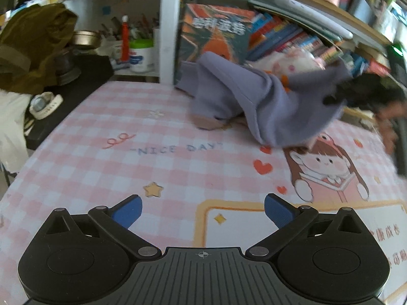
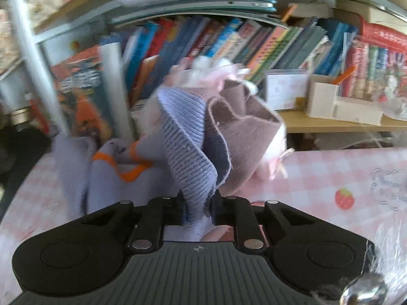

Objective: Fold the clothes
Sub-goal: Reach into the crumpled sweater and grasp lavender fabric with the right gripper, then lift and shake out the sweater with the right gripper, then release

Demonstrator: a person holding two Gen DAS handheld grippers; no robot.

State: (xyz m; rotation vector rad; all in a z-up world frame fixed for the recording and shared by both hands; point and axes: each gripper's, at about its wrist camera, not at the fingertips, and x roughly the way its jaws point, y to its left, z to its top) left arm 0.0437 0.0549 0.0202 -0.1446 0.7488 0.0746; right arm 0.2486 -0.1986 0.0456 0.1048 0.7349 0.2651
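A lavender sweatshirt point(image 1: 257, 96) with orange trim hangs bunched over the far side of the pink checked tablecloth point(image 1: 127, 157). Its ribbed hem point(image 2: 188, 157) is pinched in my right gripper point(image 2: 197, 211), which is shut on it and lifts that edge; the rest of the sweatshirt point(image 2: 112, 175) trails onto the cloth at left. In the left wrist view the right gripper point(image 1: 356, 94) appears as a dark blur at the garment's right end, with a hand behind it. My left gripper point(image 1: 203, 211) hovers open above the near part of the table, nothing between its blue pads point(image 1: 127, 212).
A shelf of books point(image 2: 229, 43) runs behind the table, with a large upright book point(image 1: 213, 33) beside a white post point(image 1: 169, 28). An olive garment point(image 1: 33, 48), a white watch point(image 1: 44, 104) and jars sit at the left. Cardboard boxes point(image 2: 338, 101) stand on a low shelf at right.
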